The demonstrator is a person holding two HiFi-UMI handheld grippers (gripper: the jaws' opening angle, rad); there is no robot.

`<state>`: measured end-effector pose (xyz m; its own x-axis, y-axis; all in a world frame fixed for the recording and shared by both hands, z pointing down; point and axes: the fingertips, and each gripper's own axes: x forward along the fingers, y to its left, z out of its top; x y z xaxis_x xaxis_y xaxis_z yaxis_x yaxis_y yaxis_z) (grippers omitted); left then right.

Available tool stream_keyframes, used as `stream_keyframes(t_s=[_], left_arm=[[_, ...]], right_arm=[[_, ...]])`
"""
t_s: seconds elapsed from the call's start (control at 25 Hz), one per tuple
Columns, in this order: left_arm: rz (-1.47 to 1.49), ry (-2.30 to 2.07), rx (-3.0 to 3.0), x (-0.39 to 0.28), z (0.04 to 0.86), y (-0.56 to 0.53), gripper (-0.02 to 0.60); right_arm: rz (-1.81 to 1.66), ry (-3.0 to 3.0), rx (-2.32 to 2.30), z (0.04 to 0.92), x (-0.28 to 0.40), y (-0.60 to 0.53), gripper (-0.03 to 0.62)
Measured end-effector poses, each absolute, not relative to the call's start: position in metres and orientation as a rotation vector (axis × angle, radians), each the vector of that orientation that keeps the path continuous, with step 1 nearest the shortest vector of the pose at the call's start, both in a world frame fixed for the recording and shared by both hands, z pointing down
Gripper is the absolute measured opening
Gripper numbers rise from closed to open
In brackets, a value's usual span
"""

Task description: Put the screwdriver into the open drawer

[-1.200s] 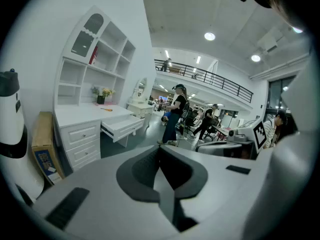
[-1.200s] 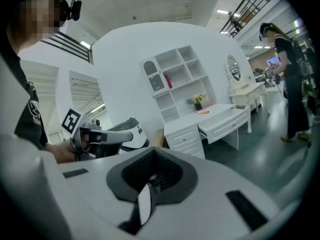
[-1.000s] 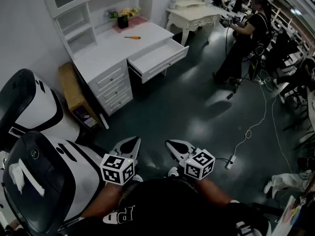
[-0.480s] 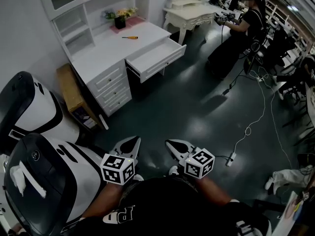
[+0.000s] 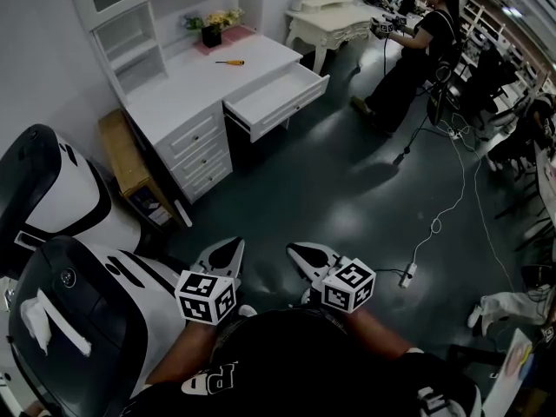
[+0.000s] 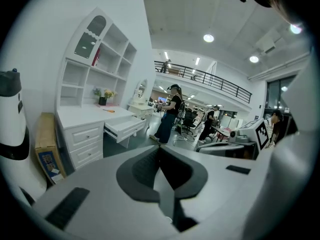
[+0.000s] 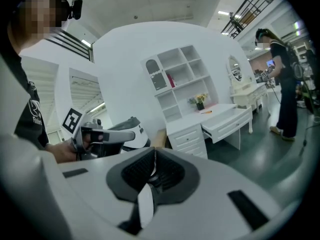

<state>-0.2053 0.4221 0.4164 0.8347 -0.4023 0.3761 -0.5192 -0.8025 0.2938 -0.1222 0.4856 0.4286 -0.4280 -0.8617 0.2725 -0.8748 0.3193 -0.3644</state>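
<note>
Little has moved since the earlier frame: the bystander has stepped further off toward the vanity, and the desk sits almost where it did in the head view, hardly any closer.

Nothing of the task proper looks done yet. The screwdriver lies flat on the desk top, toward the back near the pink mat and the flower pot, untouched and well apart from both grippers. The drawer is already pulled out below the front edge of the desk, and its white inside looks bare. What is left seems to be everything: cross the floor to the desk, pick the screwdriver up, carry it over the front edge and set it in the drawer.

The left gripper and right gripper are held low in front of the person's body, side by side, pointing toward the desk. Each has its jaws closed together with nothing between them, as both gripper views show.

The screwdriver is small and slim, with an orange handle and a short dark end, and it stands out clearly against the white top.
</note>
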Motion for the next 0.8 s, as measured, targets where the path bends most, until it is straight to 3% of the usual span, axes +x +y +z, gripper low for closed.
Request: stream_keyframes(t_s=[0.44, 0.8], left_arm=[[0.428, -0.693, 2.591, -0.253, 0.433, 0.414, 0.011], [0.41, -0.755, 2.552, -0.25, 0.443, 0.392, 0.011]], right_arm=[[0.793, -2.462, 1.685, 0.445, -0.167, 0.472, 0.009], [0.8, -2.44, 1.716, 0.449, -0.146, 0.443, 0.009]])
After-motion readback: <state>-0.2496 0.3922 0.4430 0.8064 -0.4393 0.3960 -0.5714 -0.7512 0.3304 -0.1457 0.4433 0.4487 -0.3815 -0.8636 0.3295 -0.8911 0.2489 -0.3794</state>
